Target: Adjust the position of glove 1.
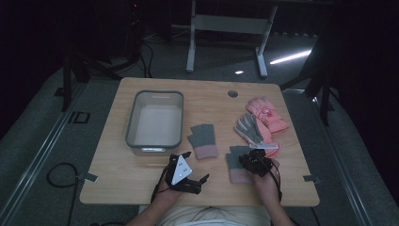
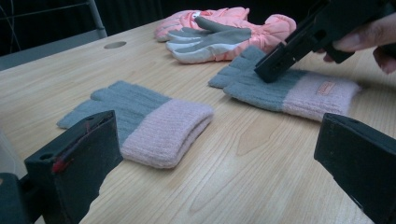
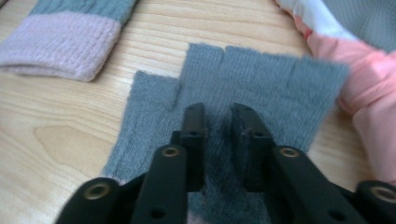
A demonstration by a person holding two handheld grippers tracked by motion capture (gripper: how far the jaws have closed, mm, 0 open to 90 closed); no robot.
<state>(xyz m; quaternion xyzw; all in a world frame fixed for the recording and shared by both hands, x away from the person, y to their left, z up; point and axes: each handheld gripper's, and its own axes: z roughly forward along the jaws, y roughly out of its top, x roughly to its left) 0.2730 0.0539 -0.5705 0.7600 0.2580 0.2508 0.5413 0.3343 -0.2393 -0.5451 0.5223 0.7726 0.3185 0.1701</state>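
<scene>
Grey knit glove under right gripper, jaws seemingly slightly apart

We see a table of light wood, smooth, faint satin sheen. Both fingerless gloves are fuzzy matt knit, grey with pink ribbed cuffs. The ski gloves look like smooth padded fabric with grey suede-like palms. The bin is matt grey plastic. The right gripper jaws are matt black plastic.
</scene>
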